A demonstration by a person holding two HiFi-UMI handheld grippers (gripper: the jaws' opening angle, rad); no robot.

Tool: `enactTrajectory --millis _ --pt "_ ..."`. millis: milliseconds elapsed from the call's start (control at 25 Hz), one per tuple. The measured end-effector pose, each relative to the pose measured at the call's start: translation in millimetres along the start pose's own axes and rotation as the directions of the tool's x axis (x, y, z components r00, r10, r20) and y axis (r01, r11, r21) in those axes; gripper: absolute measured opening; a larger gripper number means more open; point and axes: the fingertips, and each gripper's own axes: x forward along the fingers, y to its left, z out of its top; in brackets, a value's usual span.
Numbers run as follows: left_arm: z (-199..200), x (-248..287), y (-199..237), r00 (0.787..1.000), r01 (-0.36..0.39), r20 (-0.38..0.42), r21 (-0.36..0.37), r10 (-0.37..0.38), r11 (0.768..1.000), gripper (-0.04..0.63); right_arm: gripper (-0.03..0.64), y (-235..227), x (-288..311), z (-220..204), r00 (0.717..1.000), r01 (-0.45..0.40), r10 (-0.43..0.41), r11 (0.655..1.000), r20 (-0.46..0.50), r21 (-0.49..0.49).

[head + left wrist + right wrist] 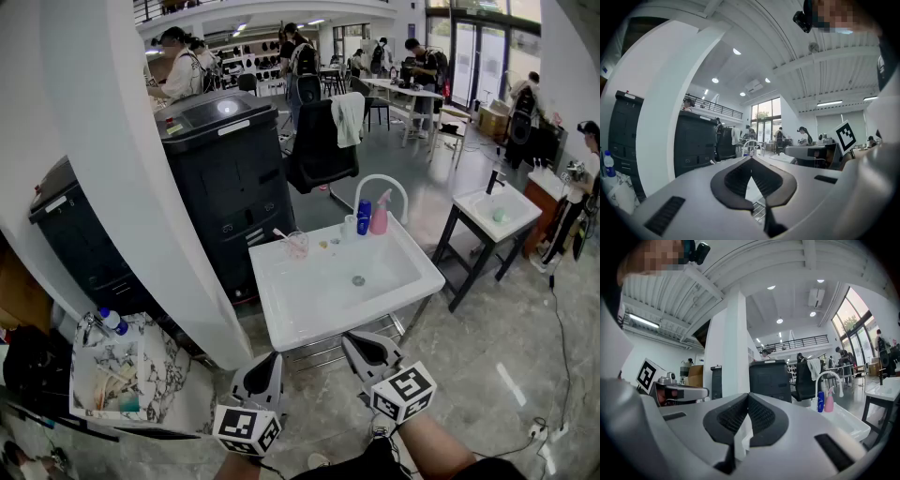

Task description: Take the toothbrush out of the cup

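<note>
A clear cup (297,245) stands on the back left rim of the white sink (309,323), with a toothbrush (282,234) leaning out of it to the left. Both grippers hang well in front of the sink's near edge, held level. My left gripper (271,359) is shut and holds nothing; its tips meet in the left gripper view (751,158). My right gripper (355,341) is shut and empty too, its tips touching in the right gripper view (748,394). Neither gripper view shows the cup clearly.
A blue bottle (364,217) and a pink spray bottle (380,214) stand by the white tap (380,184) at the sink's back. A white pillar (131,178) and a black cabinet (234,187) lie to the left. A second sink (497,213) stands at the right. People are further back.
</note>
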Motion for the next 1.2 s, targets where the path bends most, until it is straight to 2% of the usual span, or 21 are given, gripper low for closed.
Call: enactTrajectory --millis 360,800,1200 --pt "3 -9 2 1.000 0.008 0.021 -0.005 -0.008 1.000 0.018 0.017 7 -1 -1 1.000 -0.008 0.008 1.000 0.007 0.025" --pt "-13 -19 2 1.000 0.011 -0.004 -0.028 -0.011 1.000 0.020 0.017 17 -7 -5 1.000 -0.028 0.027 0.999 0.014 0.039" --pt "-14 10 2 1.000 -0.018 -0.018 -0.015 0.017 1.000 0.021 0.017 -14 9 -6 0.997 -0.071 0.068 0.994 0.044 0.083"
